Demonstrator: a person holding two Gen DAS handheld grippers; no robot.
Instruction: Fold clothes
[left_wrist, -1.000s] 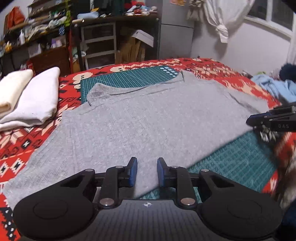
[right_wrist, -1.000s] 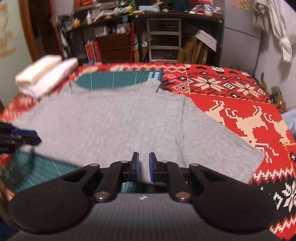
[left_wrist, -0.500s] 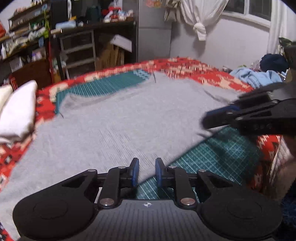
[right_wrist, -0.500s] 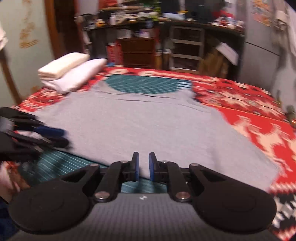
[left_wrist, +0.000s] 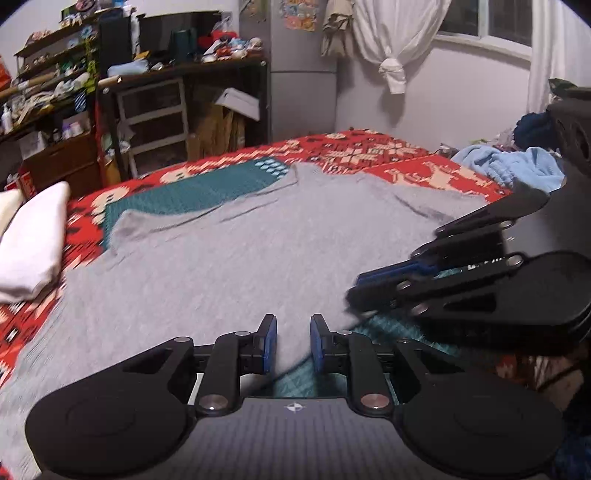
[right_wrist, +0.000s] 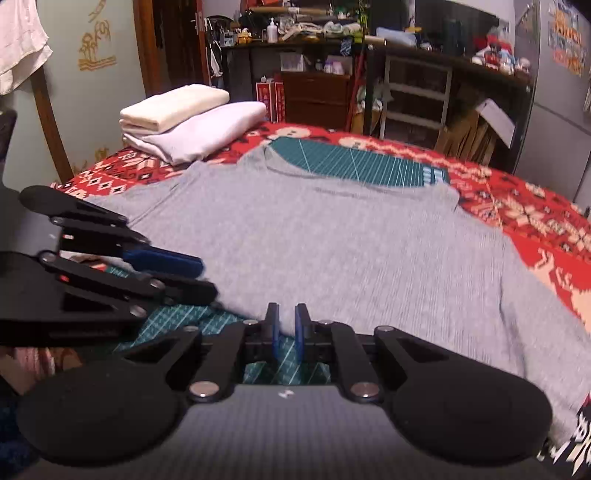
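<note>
A grey shirt (left_wrist: 240, 258) lies flat, neck away from me, on a green cutting mat (left_wrist: 207, 188) over the red patterned blanket (left_wrist: 369, 151). My left gripper (left_wrist: 293, 332) hovers at the shirt's near hem with a narrow gap between its blue pads and nothing pinched. My right gripper (right_wrist: 286, 321) is just over the same hem of the shirt (right_wrist: 351, 251); its jaws are closing, a thin gap remains and no cloth is in it. The two sit side by side: the right gripper (left_wrist: 354, 286) shows close on the right, the left gripper (right_wrist: 199, 275) close on the left.
Folded white clothes (right_wrist: 192, 125) are stacked on the bed's far left corner. A heap of blue clothes (left_wrist: 517, 166) lies off the right side. Cluttered shelves and drawers (right_wrist: 417, 92) stand beyond the bed's far edge.
The two grippers have come together along the near hem; each now looms large in the other's view. The right pads have narrowed slightly. The shirt has not moved.
</note>
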